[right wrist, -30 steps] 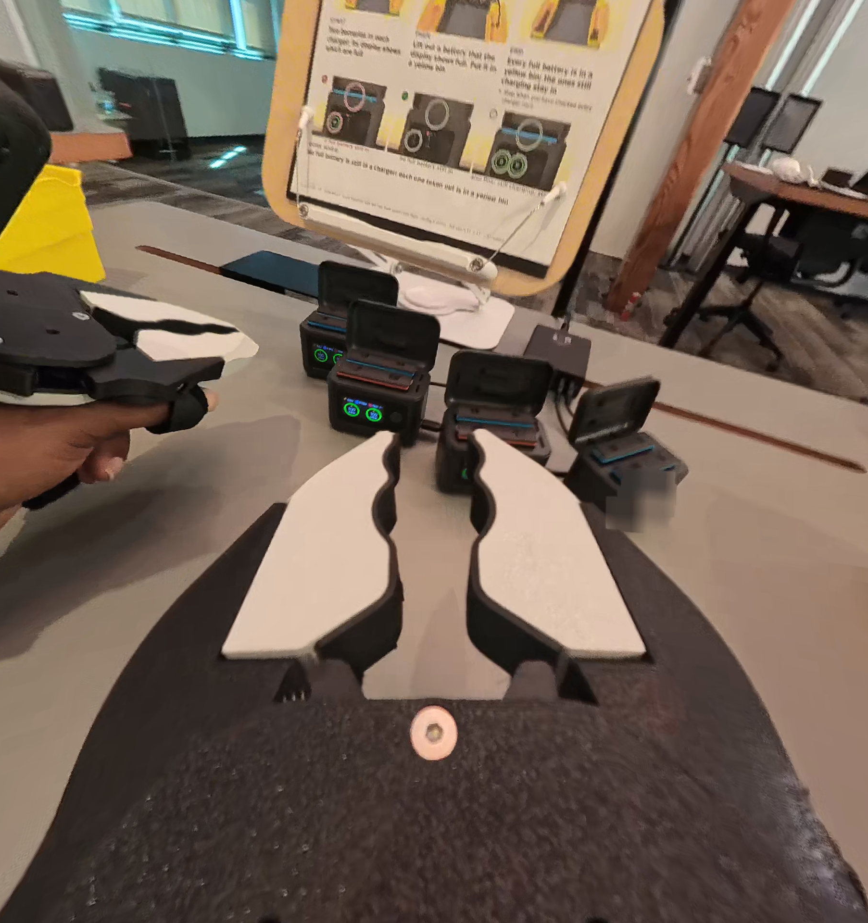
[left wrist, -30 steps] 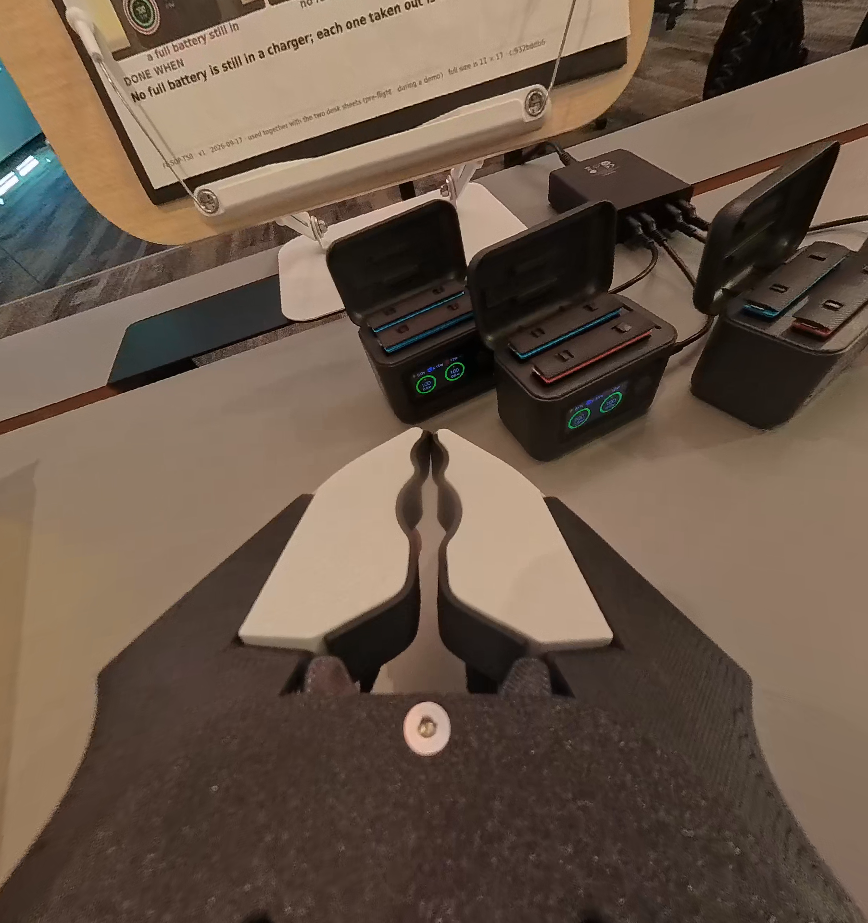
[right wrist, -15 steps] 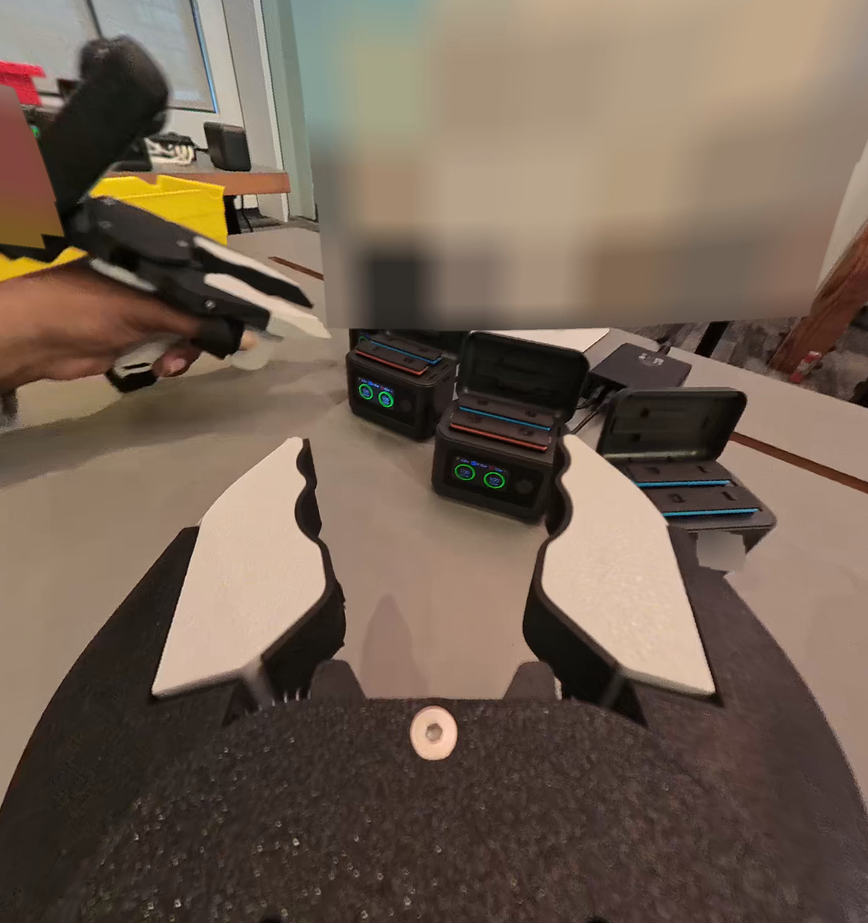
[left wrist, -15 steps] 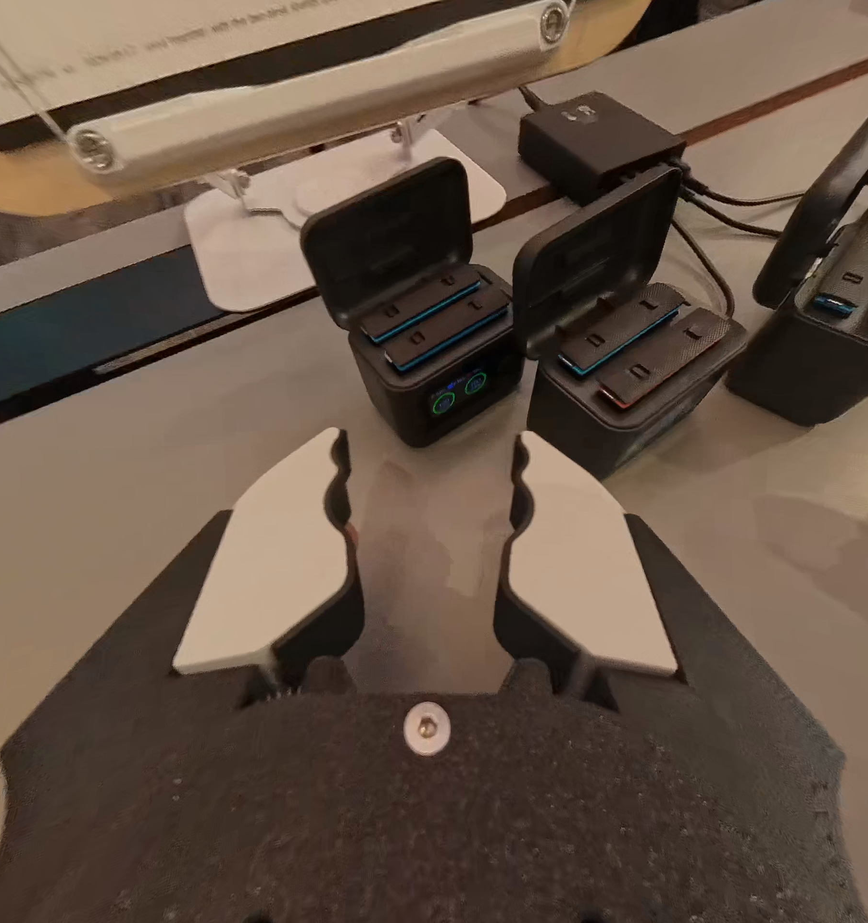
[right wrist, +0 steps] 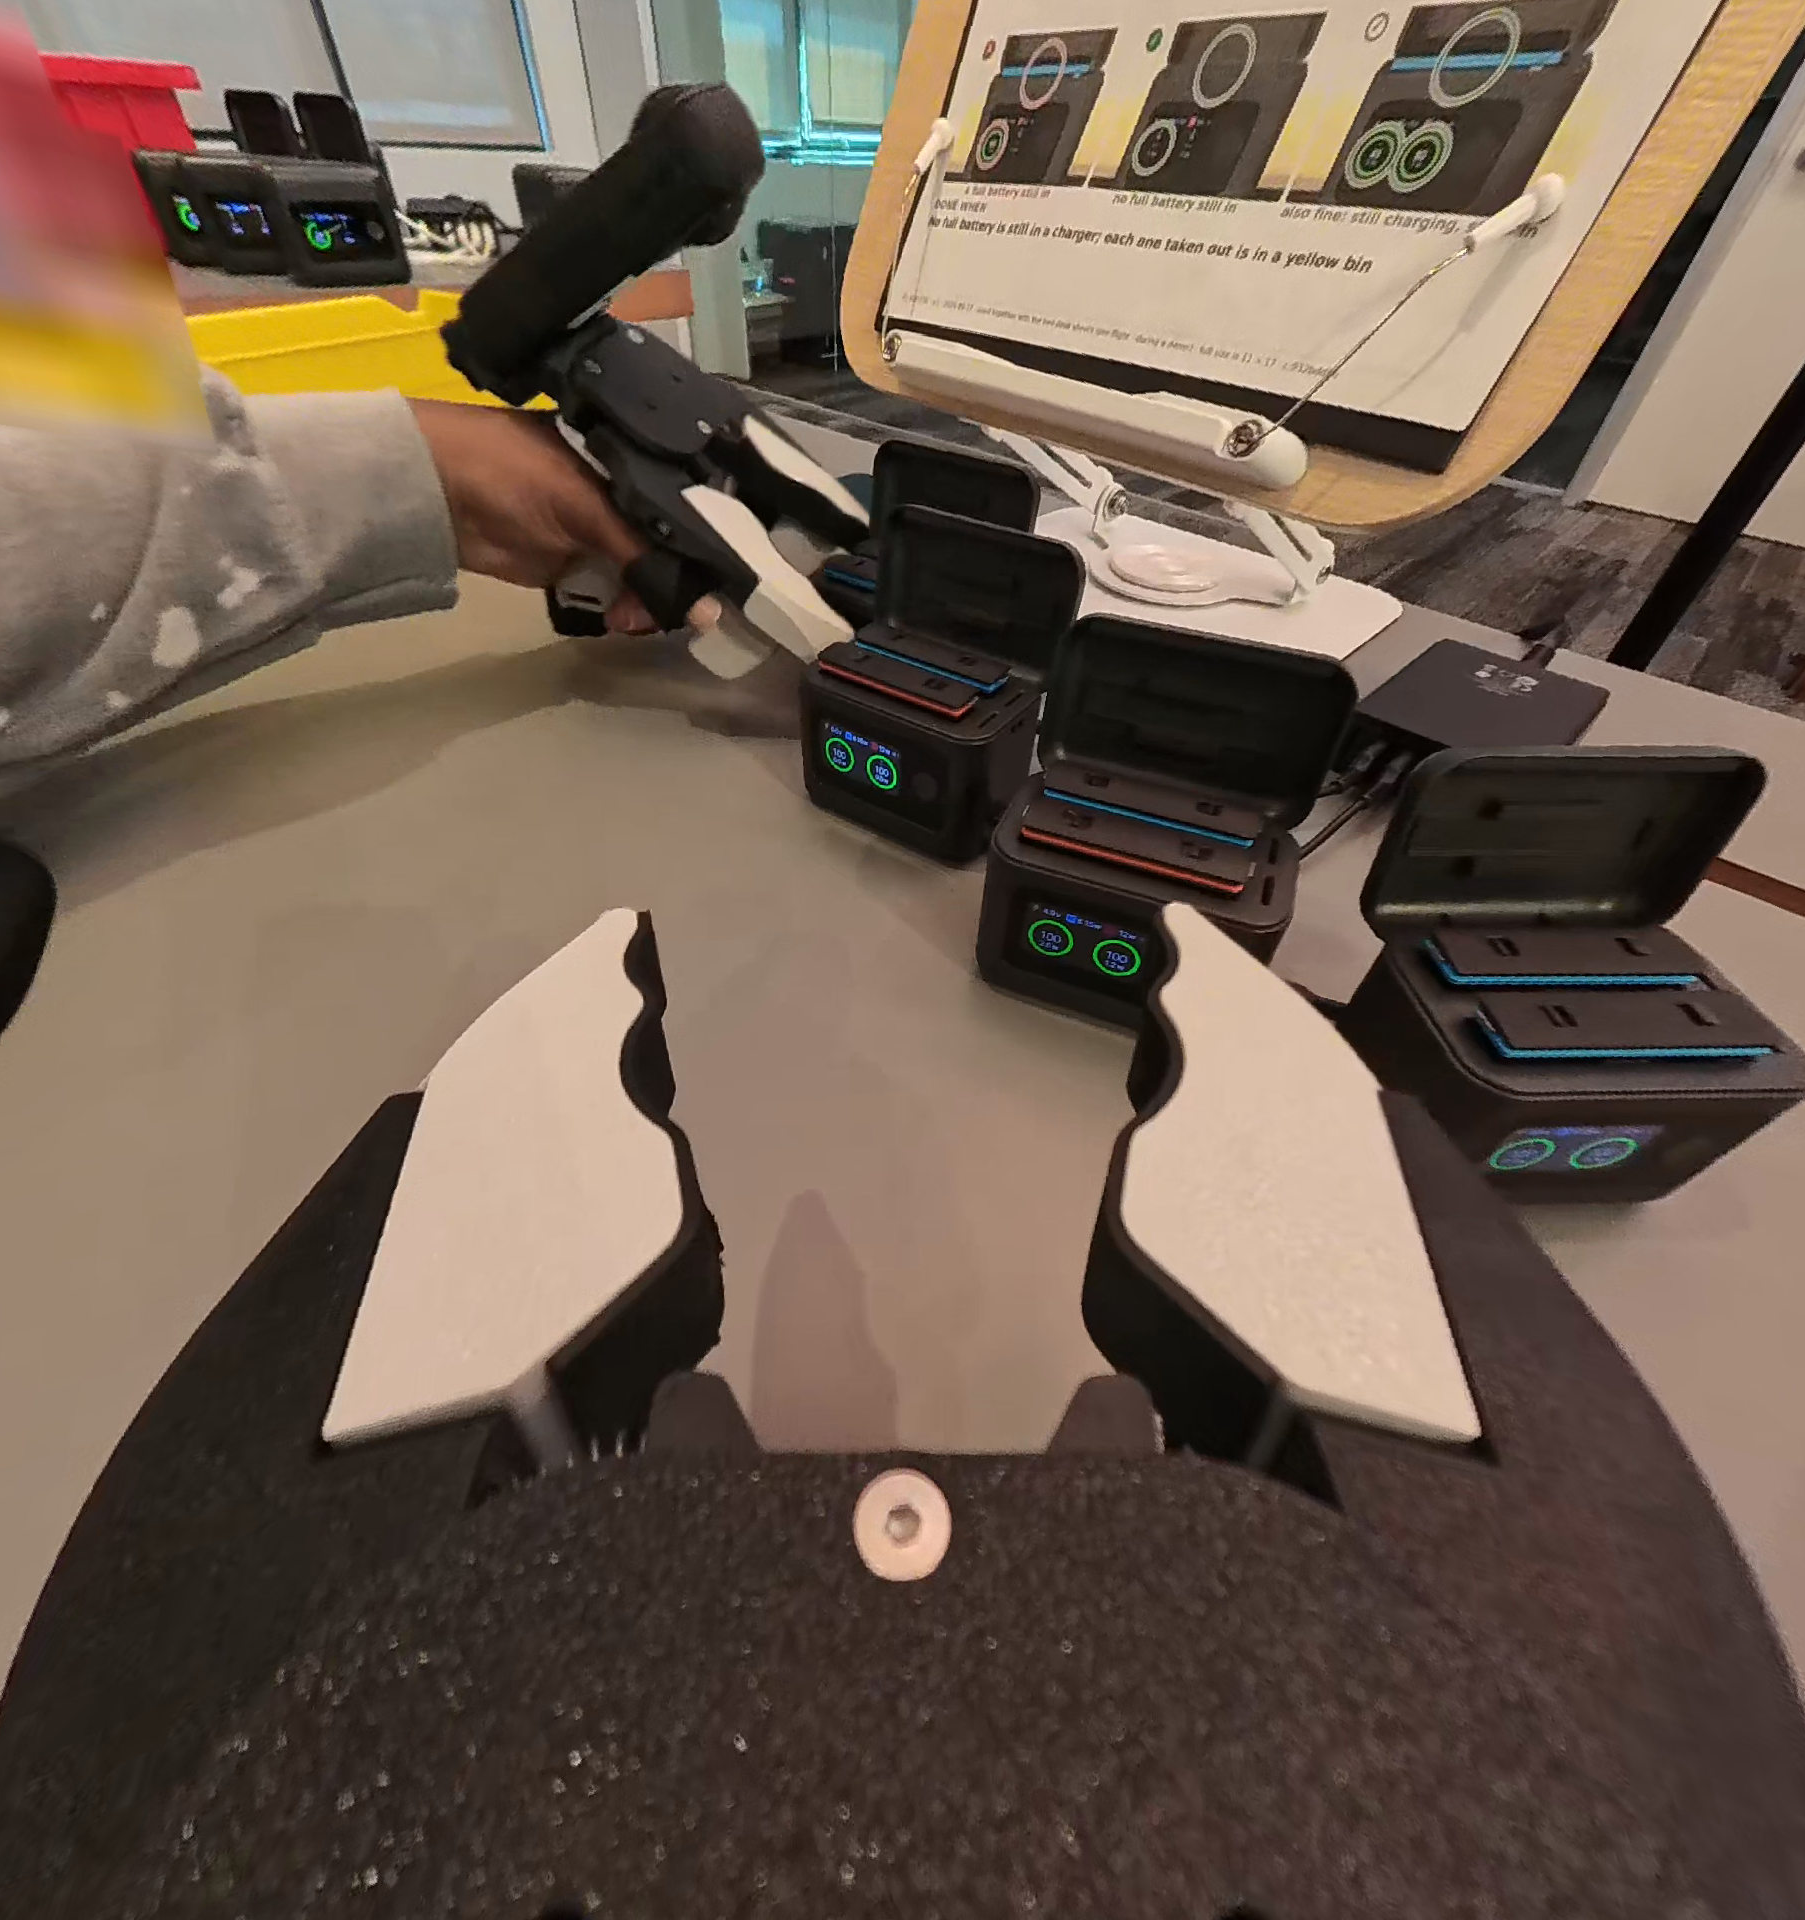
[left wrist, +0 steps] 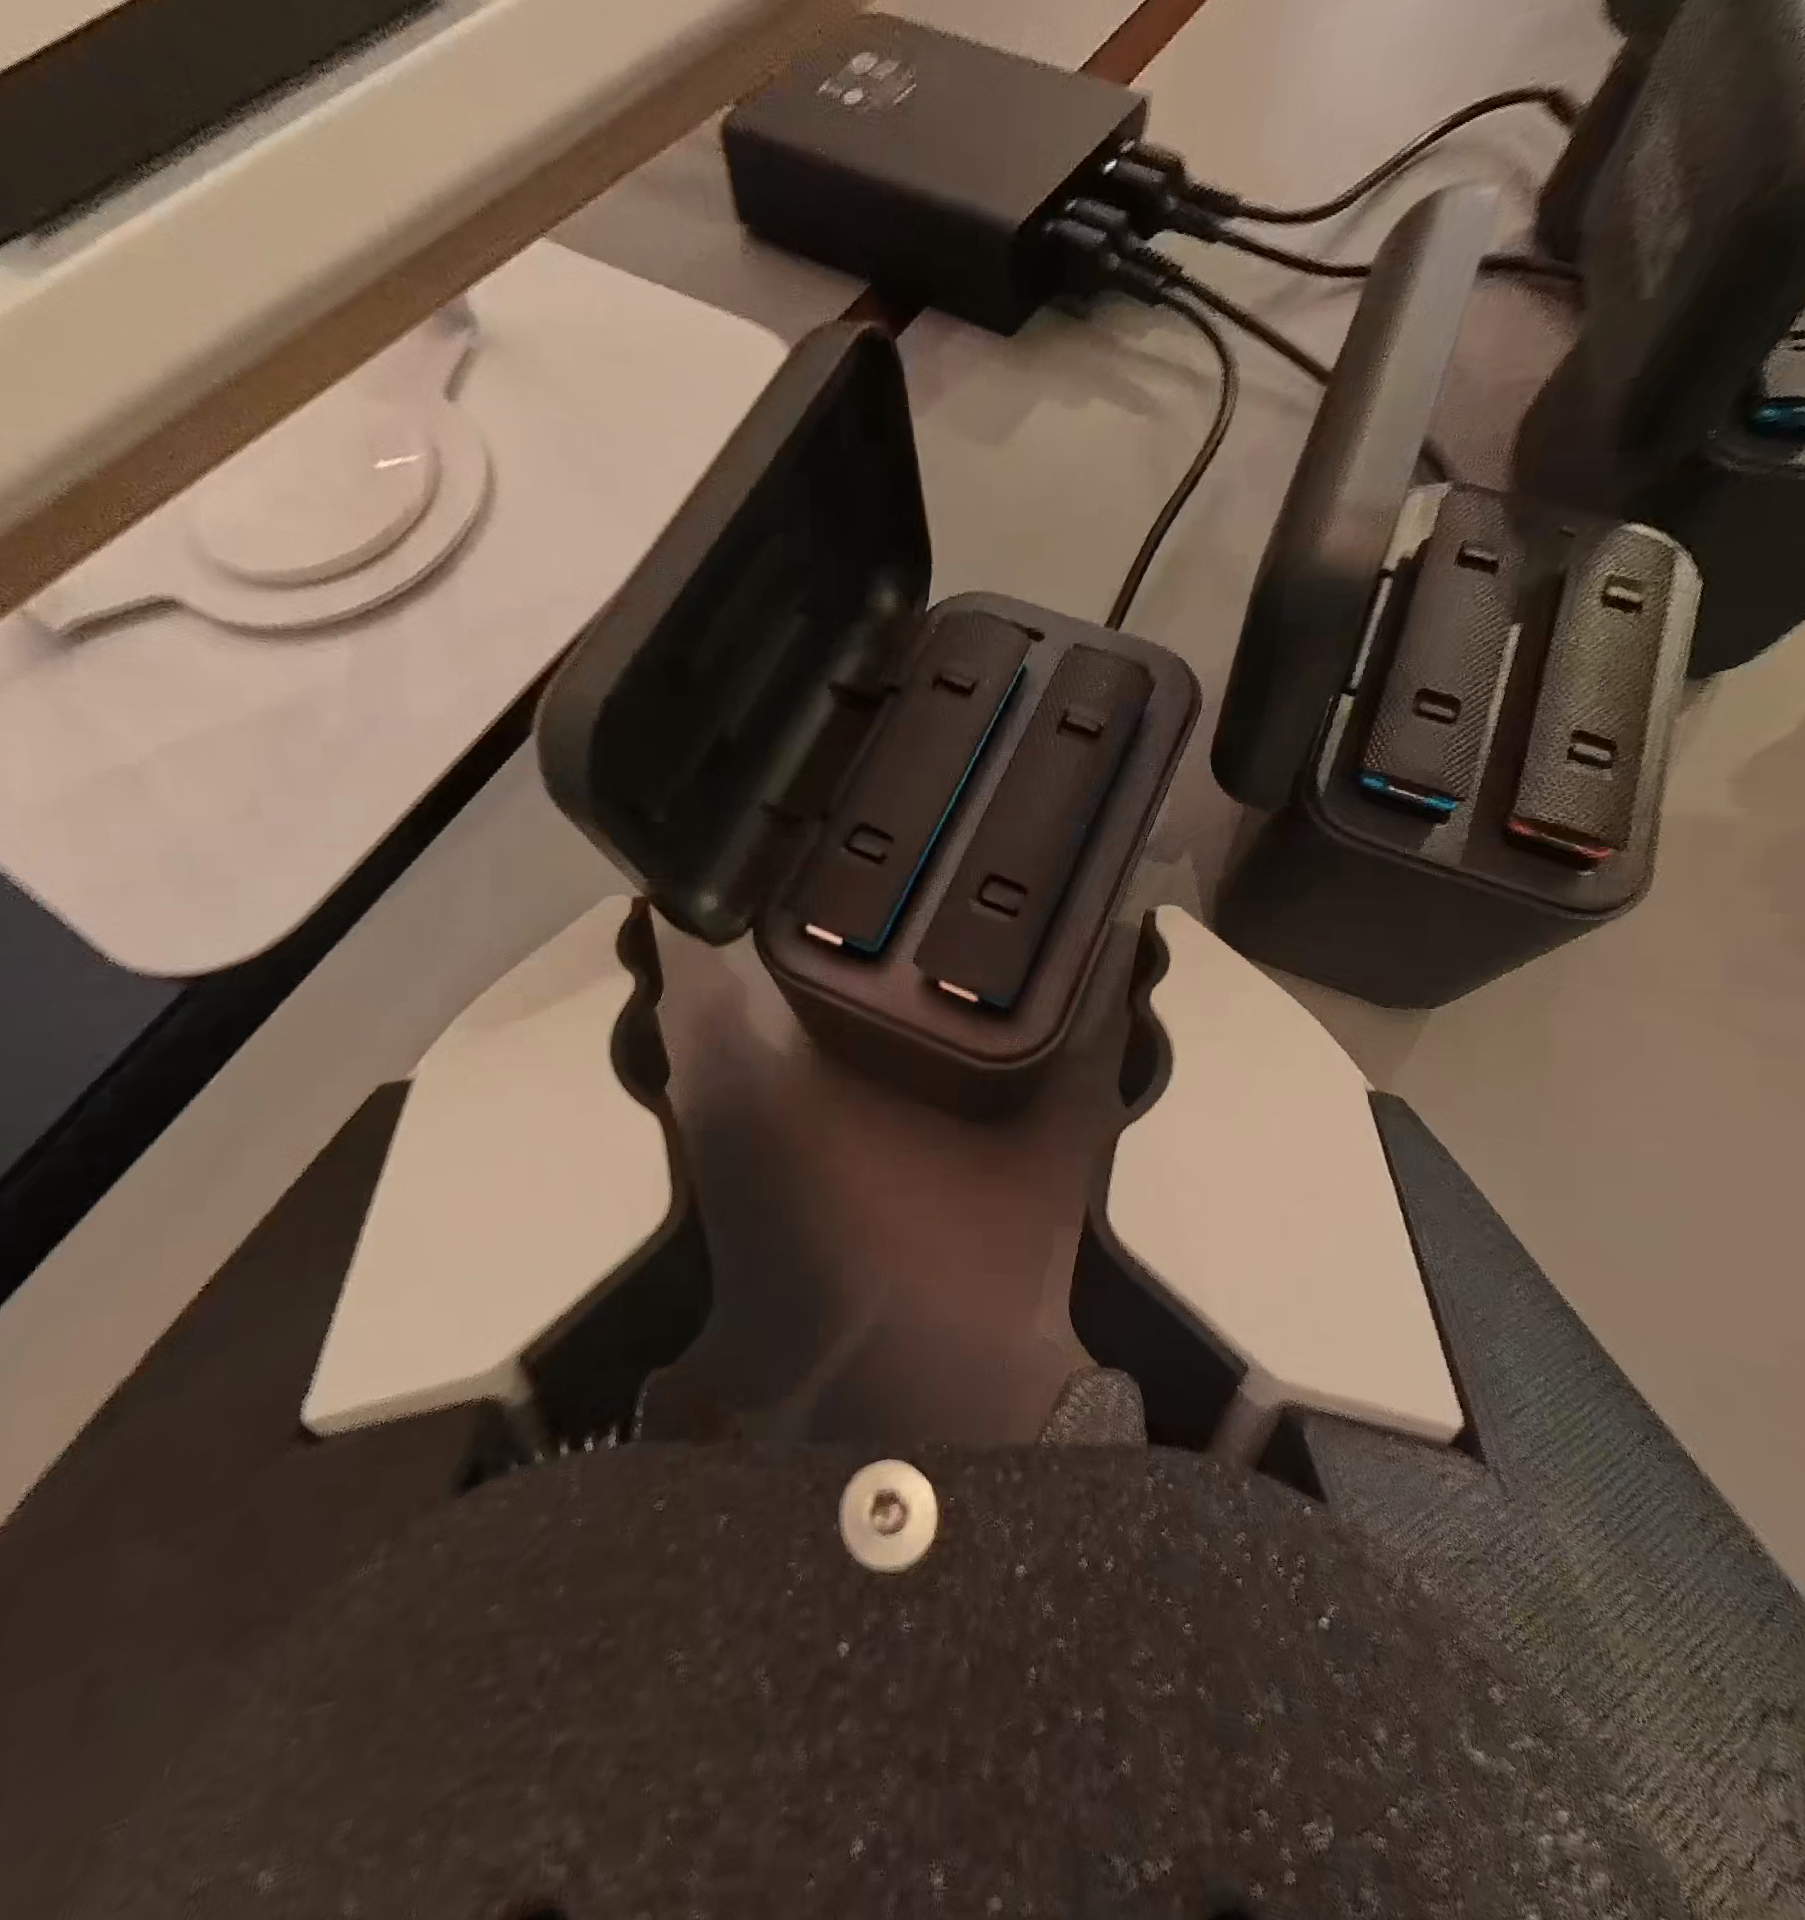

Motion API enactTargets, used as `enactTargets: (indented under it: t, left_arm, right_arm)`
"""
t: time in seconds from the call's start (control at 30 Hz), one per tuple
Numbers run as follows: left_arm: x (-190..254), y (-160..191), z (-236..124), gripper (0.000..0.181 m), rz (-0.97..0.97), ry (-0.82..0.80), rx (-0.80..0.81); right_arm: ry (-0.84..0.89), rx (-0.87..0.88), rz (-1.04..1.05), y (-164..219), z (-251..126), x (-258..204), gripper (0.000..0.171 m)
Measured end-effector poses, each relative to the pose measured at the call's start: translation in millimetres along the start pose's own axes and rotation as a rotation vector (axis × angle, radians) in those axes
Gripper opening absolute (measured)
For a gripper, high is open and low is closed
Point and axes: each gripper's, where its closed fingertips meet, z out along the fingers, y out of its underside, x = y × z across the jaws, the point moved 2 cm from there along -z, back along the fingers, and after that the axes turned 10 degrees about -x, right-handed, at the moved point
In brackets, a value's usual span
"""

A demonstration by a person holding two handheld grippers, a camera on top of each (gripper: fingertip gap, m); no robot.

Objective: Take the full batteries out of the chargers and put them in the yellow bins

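While no battery is yet held, the approach step is judged to be in hand. The left gripper (left wrist: 893, 935) is spread wide, and the near end of the far-left charger (left wrist: 939, 852) is seen between its fingertips, apparently without contact. In this charger two batteries are seated side by side: the left battery (left wrist: 903, 800) and the right battery (left wrist: 1033, 821). Its lid (left wrist: 763, 644) is stood open on the left.

The right gripper (right wrist: 903, 971) is also released and empty. It is held above the table (right wrist: 306, 935), near the third charger (right wrist: 1126, 894), with nothing between its fingers.

For the next move, one battery only must be pinched by its long sides and lifted straight up out of its slot. It is judged that the left gripper must be lowered and narrowed first, since both batteries lie close together and the lid is just beside them. After that, the battery must be carried to a yellow bin (right wrist: 326, 338), which is seen far to the left, behind the sleeve (right wrist: 181, 561).

In the right wrist view four chargers are counted in a row, all with open lids. Two batteries are seen in each of three, and the far-left one is mostly hidden there. Green rings are shown on three screens. One black power hub (right wrist: 1480, 701) and one instruction board (right wrist: 1241, 208) are counted behind them.
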Motion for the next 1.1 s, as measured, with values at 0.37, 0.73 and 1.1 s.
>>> enactTargets:
  t: [0.37, 0.73, 1.1]
  left_arm:
    - [5.8, -15.1, 4.5, 0.072, 0.09, 0.137, 0.103]
    - [17.7, 0.8, -13.7, 0.059, 0.084, 0.166, 0.08]
    - [34.9, 27.0, -40.7, 0.058, 0.062, 0.16, 0.046]
  right_arm:
    - [-0.029, -0.069, 0.007, 12.0, 6.6, -1.7, 0.085]
    - [-0.048, -0.078, 0.015, 13.7, 4.8, -6.1, 0.082]
    - [-0.084, -0.099, 0.0, 15.9, 5.5, -16.4, 0.08]
